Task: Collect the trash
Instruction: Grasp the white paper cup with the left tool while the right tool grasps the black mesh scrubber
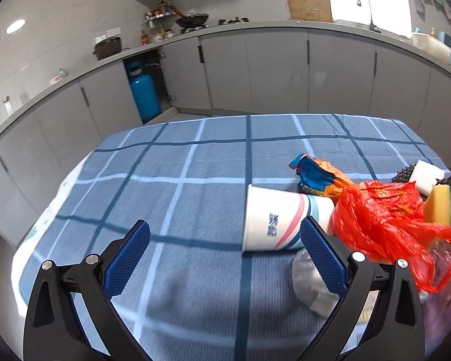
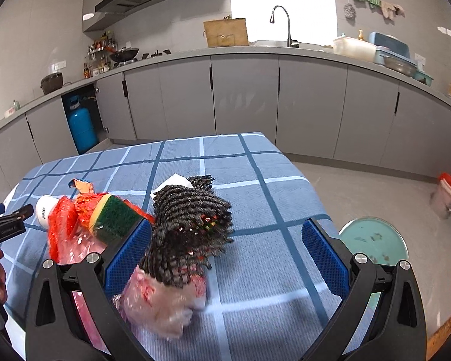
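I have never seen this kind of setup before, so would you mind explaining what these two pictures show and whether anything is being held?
There is no robot here: a person holds a pair of hand-operated tongs in each hand, and each pair carries a wide-angle camera looking forward along its blue-padded fingers. One picture comes from the left tongs, the other from the right tongs. Both pairs are open and hold nothing.

Both look over a table with a blue checked cloth in a kitchen. The trash lies in one cluster: a paper cup on its side, a red plastic bag, a crumpled orange and blue wrapper, a yellow and green sponge, a dark mesh net and a clear plastic bag. The left tongs also appear at the left edge of the right view.
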